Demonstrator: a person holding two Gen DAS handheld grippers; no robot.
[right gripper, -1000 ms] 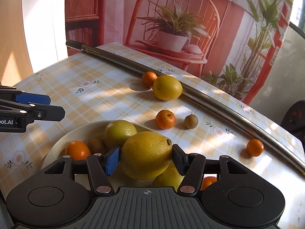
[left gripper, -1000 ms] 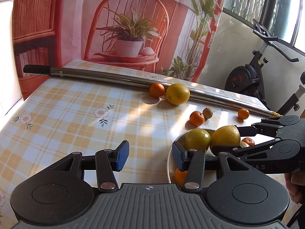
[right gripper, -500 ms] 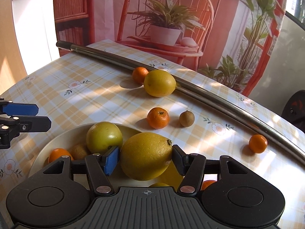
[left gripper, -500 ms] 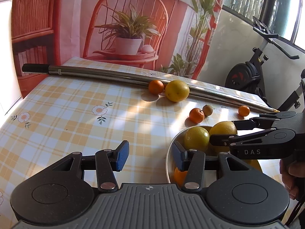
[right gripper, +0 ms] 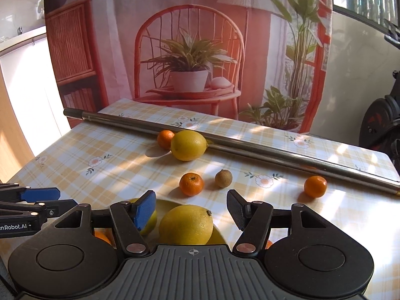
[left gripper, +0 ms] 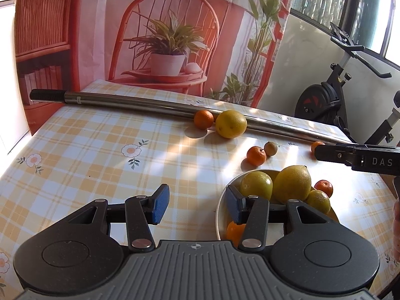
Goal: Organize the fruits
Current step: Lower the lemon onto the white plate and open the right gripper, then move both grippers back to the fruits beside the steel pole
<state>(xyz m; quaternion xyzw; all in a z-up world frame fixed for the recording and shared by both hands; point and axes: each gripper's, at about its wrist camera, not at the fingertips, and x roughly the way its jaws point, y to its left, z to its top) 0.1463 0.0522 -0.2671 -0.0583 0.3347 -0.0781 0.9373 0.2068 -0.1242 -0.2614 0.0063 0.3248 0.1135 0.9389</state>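
Note:
My right gripper [right gripper: 190, 211] hovers just above the white bowl [left gripper: 220, 207], its jaws opening. The big lemon [right gripper: 186, 225] lies in the bowl below and between the pads, with a gap on each side. A green-yellow fruit [left gripper: 256, 185] and a small orange [left gripper: 235, 230] share the bowl. My left gripper [left gripper: 196, 205] stands open and empty at the bowl's left rim. Out on the cloth are a second lemon [right gripper: 188, 145], three mandarins [right gripper: 165, 138] [right gripper: 191, 183] [right gripper: 315, 186] and a small brown fruit [right gripper: 223, 178].
A long metal pipe [right gripper: 225, 142] lies across the far side of the table, with the lemon and one mandarin against it. A printed backdrop hangs behind the checked tablecloth [left gripper: 100, 155]. An exercise bike [left gripper: 325, 100] stands off the table's right end.
The right gripper let go of the big lemon, which now rests in the bowl, then lifted, drew back and rolled level. The left gripper kept still.

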